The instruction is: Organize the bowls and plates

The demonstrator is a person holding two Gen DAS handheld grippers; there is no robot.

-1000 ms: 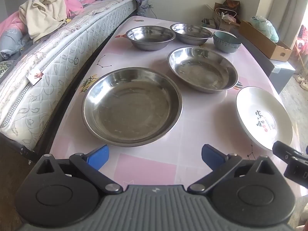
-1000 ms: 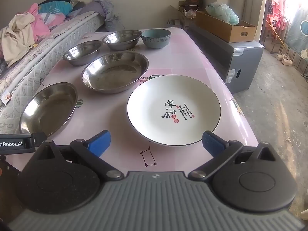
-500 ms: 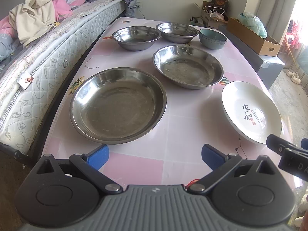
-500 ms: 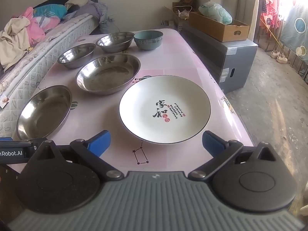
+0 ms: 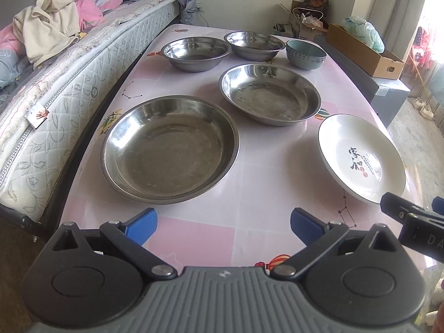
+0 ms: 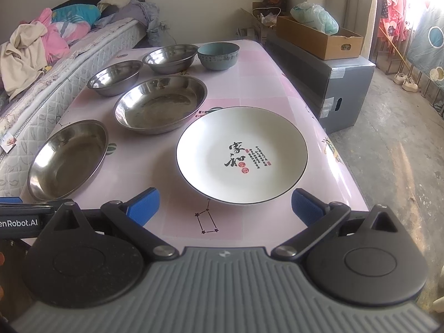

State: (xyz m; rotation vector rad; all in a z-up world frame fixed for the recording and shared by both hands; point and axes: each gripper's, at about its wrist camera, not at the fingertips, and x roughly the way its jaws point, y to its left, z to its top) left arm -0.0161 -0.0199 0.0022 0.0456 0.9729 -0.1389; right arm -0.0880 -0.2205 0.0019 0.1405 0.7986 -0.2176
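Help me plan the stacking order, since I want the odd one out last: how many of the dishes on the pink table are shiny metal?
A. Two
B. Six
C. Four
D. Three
C: two wide metal pans, the near pan and the far pan, plus two metal bowls; the white plate and the teal bowl are not metal.

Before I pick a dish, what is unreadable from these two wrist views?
- White plate: small text beside the large characters, too small in both views.
- Teal bowl: inside bottom hidden by its own rim.
- Cardboard box: contents hidden by walls and plastic bag.
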